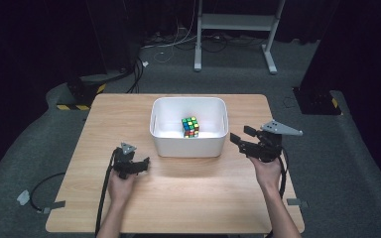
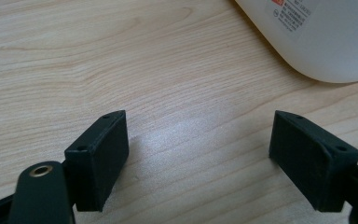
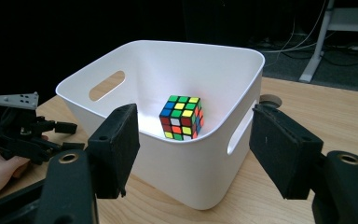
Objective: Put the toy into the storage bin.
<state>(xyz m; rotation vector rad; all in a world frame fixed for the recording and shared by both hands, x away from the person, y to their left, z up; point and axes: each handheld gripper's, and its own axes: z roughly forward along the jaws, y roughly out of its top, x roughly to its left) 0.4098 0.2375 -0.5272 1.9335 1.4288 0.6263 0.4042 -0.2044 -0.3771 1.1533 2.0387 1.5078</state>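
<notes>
Sitting scrambled cube [image 3: 181, 117]; six bright colours

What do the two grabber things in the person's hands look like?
Both are black. The left gripper and right gripper each have two blocky jaws with flat pads, brass-coloured screw rings, and a grey three-cornered plate on top. A black cable trails from each. The forearms are bare.

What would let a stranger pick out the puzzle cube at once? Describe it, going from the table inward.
On the light wooden table stands a white plastic bin with handle slots in its walls, near the far edge and about midway across. Inside it, on its floor toward the right wall, sits the puzzle cube. It is the one many-coloured thing there, its faces a grid of green, yellow, blue, red and orange squares.
</notes>
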